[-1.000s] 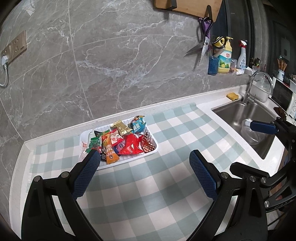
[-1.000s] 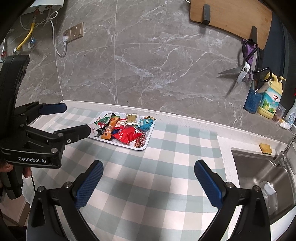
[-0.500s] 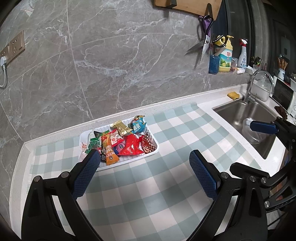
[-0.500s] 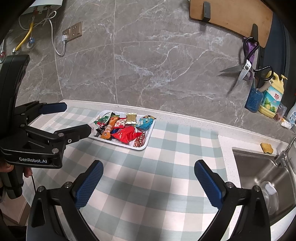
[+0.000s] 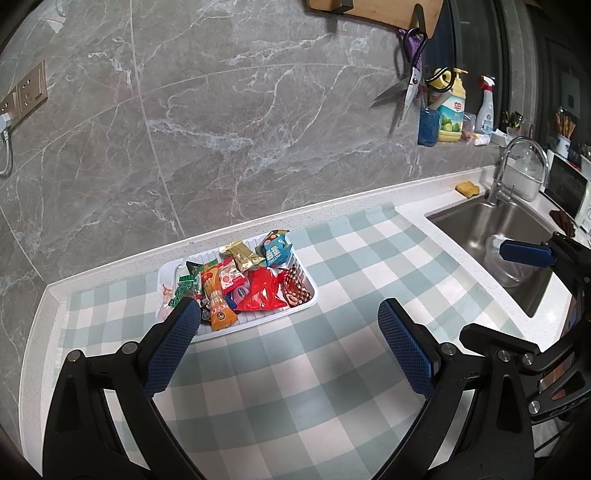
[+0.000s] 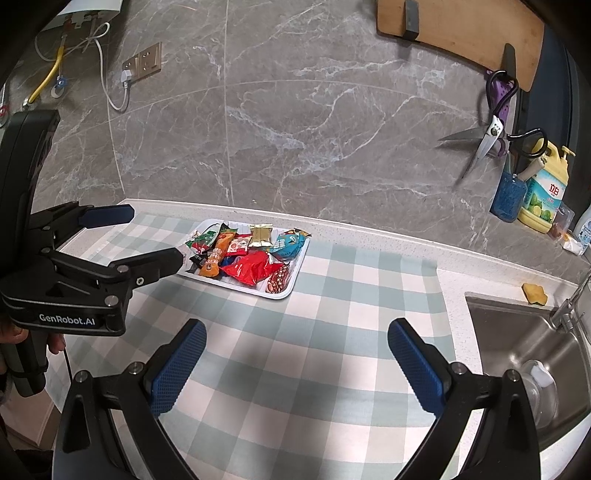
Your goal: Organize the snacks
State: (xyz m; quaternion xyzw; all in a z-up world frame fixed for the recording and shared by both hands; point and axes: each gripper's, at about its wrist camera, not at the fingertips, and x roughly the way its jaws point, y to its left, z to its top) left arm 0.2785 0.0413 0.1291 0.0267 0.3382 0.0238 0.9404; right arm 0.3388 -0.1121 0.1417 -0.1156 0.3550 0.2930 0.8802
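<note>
A white tray (image 5: 308, 282) (image 6: 299, 262) sits on the checked cloth near the back wall, heaped with several snack packets: a red bag (image 5: 263, 291) (image 6: 248, 268), an orange packet (image 5: 216, 301), a blue packet (image 5: 275, 248) (image 6: 291, 243) and a gold one (image 5: 242, 254) (image 6: 260, 236). My left gripper (image 5: 286, 336) is open and empty, hovering above the cloth just in front of the tray; it also shows in the right wrist view (image 6: 147, 236), left of the tray. My right gripper (image 6: 295, 350) is open and empty, further back; one of its fingers (image 5: 524, 253) shows over the sink.
A steel sink (image 5: 498, 243) (image 6: 524, 350) with a tap (image 5: 517, 162) lies to the right, with a yellow sponge (image 6: 533, 293) at its corner. Scissors (image 6: 487, 136), a cutting board (image 6: 461, 29) and a soap bottle (image 6: 546, 184) are by the wall. The cloth (image 6: 314, 369) covers the counter.
Both grippers have drifted slightly; the tray sits a touch nearer in the views. Both jaws stay open. Nothing was grasped or moved.
</note>
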